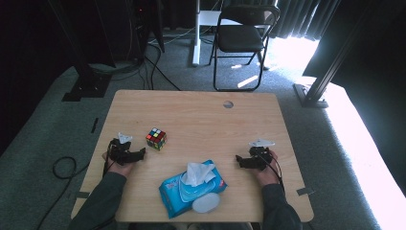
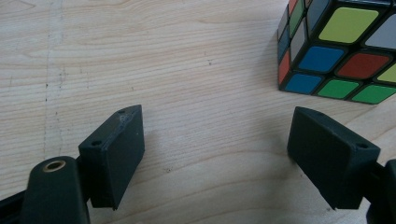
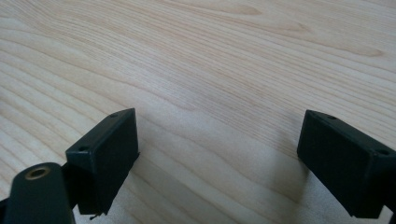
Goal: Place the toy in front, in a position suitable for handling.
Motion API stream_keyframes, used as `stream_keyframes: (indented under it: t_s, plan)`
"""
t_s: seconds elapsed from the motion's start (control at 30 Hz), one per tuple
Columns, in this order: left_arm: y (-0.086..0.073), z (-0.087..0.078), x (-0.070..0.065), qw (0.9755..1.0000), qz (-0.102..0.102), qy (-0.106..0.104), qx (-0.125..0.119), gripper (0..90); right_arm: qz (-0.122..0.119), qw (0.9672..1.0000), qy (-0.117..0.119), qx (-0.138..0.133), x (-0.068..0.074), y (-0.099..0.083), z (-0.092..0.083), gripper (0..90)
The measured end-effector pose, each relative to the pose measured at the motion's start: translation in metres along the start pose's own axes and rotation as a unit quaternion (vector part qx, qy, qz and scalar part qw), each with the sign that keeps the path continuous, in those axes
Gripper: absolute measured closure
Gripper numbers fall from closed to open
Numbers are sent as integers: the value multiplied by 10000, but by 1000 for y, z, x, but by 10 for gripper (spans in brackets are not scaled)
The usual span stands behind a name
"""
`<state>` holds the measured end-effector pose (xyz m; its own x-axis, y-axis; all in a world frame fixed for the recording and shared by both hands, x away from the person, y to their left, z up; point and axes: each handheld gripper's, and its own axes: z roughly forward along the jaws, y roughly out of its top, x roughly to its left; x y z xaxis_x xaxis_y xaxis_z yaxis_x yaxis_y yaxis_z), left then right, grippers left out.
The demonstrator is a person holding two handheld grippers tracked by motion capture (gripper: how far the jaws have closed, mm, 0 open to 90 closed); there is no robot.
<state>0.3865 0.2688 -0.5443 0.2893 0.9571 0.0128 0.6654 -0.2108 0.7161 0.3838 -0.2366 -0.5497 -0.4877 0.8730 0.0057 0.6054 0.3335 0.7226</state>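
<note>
Grey carpet surrounds the light wooden table (image 1: 201,120), and one black folding chair (image 1: 242,36) stands behind it on the far side. On the table lie one colour cube (image 1: 156,138) and one blue pack of wet wipes (image 1: 191,188), its lid open and a white wipe sticking up. The left gripper (image 1: 139,154) rests low at the left side, just beside the cube; in the left gripper view its jaws stand wide apart with bare wood between them, holding nothing. The right gripper (image 1: 240,160) rests at the right side, near the wipes; its jaws are also wide apart and empty.
</note>
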Motion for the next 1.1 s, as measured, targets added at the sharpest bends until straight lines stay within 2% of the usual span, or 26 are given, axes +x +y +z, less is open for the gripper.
stream_keyframes:
  t_s: [0.63, 1.0, 1.1]
  plan:
    - [1, 0, -3, 9999, -67, 80, 23, 210, 15, 10000, -8, 2, 1, 1, 1, 124]
    - [1, 0, -5, 10000, -36, 44, 19, 216, 14, 10000, -8, 2, 1, 1, 1, 124]
    - [2, -1, -6, 10000, -48, -35, 18, 223, 16, 10000, -10, 6, 1, 1, 1, 124]
